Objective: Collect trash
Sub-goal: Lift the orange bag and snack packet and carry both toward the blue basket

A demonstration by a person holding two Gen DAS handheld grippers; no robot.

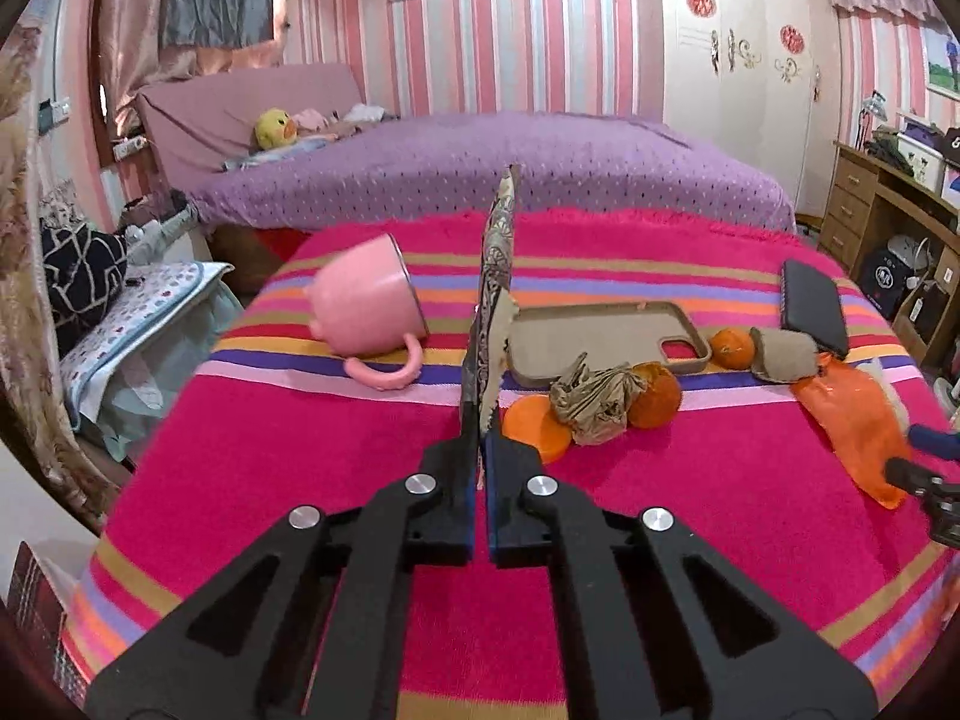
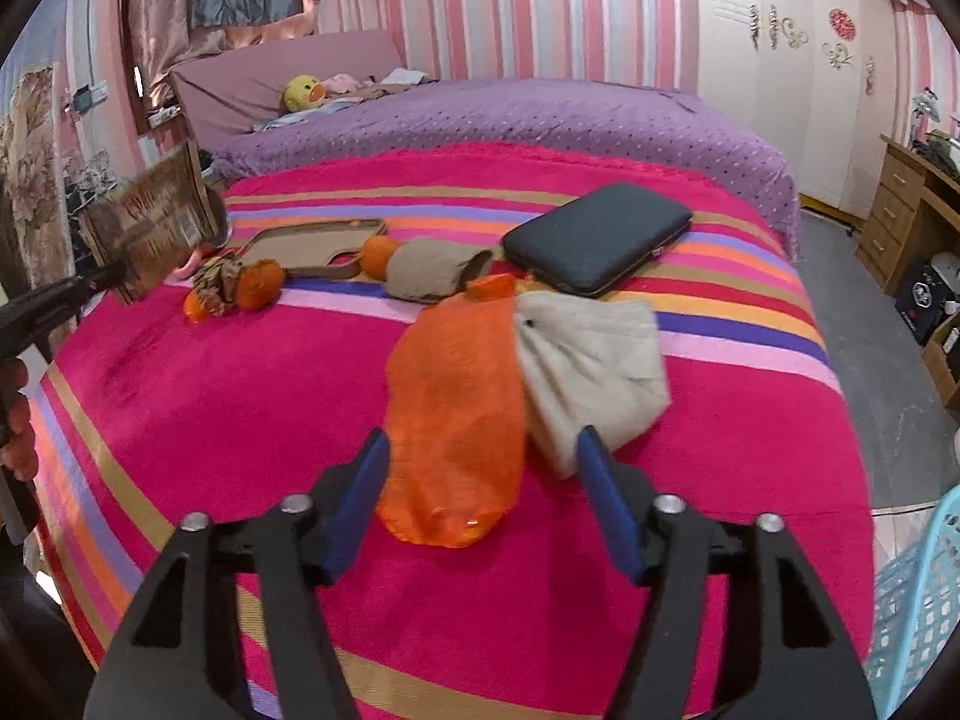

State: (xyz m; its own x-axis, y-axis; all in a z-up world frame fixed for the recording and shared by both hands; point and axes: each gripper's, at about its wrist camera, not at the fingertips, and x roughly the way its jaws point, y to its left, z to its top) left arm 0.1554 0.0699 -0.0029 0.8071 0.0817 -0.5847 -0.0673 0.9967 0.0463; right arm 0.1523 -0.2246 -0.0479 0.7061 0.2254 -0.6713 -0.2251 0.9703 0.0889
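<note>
My left gripper (image 1: 480, 438) is shut on a flat patterned wrapper (image 1: 495, 294), seen edge-on and lifted off the striped blanket (image 1: 300, 468); the right wrist view shows the same wrapper (image 2: 156, 222) broadside at far left. My right gripper (image 2: 480, 438) is open, low over the blanket, with an orange plastic bag (image 2: 456, 420) between its blue pads and a beige cloth (image 2: 591, 360) by the right pad. Crumpled brown paper (image 1: 594, 402) lies among orange peel (image 1: 537, 423) and two tangerines (image 1: 657, 396).
A pink mug (image 1: 372, 312) lies on its side at the left. A tan phone case (image 1: 600, 336), a beige roll (image 1: 780, 354) and a black case (image 2: 600, 237) lie further back. A light-blue basket (image 2: 918, 600) stands at lower right, wooden drawers (image 2: 894, 204) beyond.
</note>
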